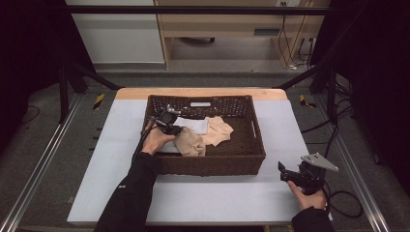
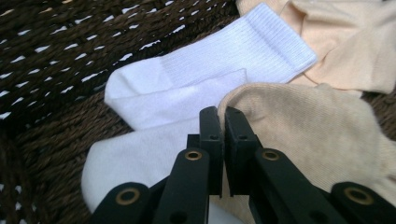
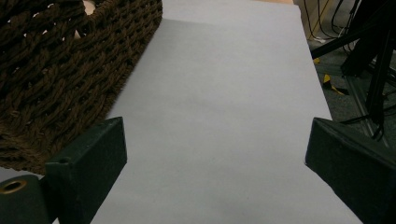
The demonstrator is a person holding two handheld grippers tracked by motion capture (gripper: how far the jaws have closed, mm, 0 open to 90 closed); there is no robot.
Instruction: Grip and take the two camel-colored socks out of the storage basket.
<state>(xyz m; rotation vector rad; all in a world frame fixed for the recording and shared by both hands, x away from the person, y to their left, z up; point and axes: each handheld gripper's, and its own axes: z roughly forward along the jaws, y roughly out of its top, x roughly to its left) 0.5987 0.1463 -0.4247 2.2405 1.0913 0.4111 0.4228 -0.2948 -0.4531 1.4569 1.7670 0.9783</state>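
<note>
Left gripper (image 2: 223, 122) pinched shut on beige sock (image 2: 317, 135) edge, nine o'clock in basket (image 1: 258, 145); soft, light, floppy; right gripper (image 3: 215, 154) wide

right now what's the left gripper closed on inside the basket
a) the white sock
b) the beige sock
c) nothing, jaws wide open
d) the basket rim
b: in the left gripper view the left gripper has its jaws pinched together on the edge of the beige sock, with the white sock lying beside it.

Socks (image 1: 203, 133) lie in the basket (image 1: 258, 140) on the table (image 1: 217, 198).
</note>
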